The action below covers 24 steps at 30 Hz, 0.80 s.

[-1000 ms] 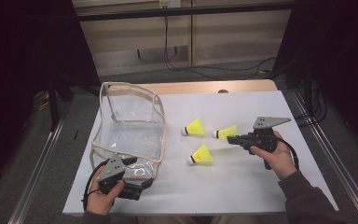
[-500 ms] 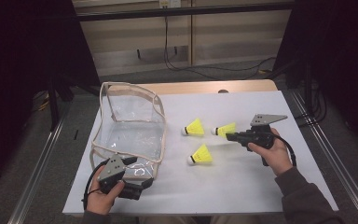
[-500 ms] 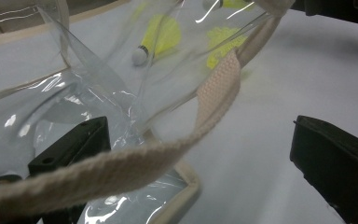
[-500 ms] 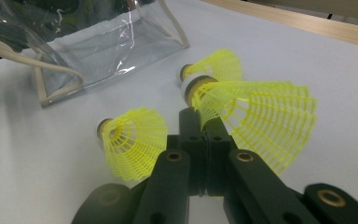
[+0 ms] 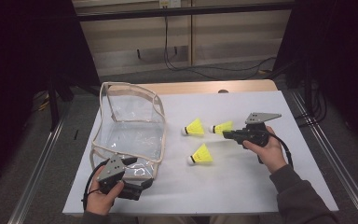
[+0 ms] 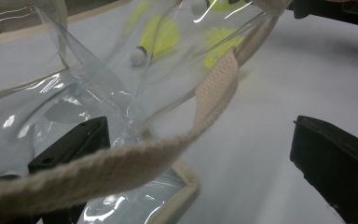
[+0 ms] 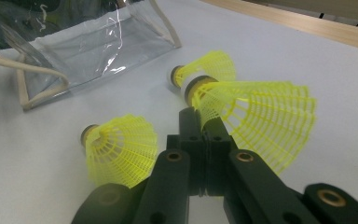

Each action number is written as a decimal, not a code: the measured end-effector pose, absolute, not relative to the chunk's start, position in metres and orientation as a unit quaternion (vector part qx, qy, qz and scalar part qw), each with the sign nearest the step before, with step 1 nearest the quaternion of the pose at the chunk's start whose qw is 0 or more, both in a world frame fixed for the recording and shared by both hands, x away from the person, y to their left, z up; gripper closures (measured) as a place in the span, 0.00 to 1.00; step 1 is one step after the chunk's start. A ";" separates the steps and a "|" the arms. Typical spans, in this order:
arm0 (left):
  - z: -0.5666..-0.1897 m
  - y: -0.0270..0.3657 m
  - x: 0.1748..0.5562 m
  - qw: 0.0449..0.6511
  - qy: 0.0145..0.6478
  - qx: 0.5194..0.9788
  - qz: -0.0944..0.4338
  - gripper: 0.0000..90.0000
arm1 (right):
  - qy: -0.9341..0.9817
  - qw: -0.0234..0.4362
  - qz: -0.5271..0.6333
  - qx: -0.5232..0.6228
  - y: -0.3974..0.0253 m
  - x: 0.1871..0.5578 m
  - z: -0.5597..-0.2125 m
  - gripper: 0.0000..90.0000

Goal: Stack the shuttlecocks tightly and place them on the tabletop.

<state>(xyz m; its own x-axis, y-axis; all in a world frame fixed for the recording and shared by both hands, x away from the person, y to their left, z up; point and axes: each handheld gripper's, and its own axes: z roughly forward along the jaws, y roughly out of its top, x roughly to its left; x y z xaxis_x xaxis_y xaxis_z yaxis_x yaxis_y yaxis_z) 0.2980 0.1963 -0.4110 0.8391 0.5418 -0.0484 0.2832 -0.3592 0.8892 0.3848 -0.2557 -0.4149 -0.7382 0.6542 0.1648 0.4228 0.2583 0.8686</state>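
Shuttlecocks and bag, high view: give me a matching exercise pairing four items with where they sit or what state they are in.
Items:
1. clear bag
2. right hand-held gripper
3. left hand-held gripper
4. nearest shuttlecock

States:
A. lies free on the white table sheet, untouched
B. jaws wide apart at the bag's near edge
C. stands open at the table's left
D. jaws closed on a yellow shuttlecock's skirt edge

Pairs: 1-C, 2-D, 3-B, 4-A

Both grippers are black with grey three-cornered top plates and trailing black cables; the right forearm wears a grey-brown sleeve (image 5: pixel 298 196).
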 end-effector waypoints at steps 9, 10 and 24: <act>-0.411 0.196 0.298 0.505 0.252 0.815 0.129 0.05 | 0.782 0.122 0.503 0.348 -0.256 0.390 -0.414 0.99; -0.411 0.195 0.298 0.506 0.253 0.814 0.128 0.05 | 0.781 0.123 0.502 0.349 -0.256 0.391 -0.414 0.99; -0.411 0.195 0.298 0.506 0.252 0.814 0.131 0.05 | 0.790 0.129 0.492 0.343 -0.252 0.401 -0.417 0.99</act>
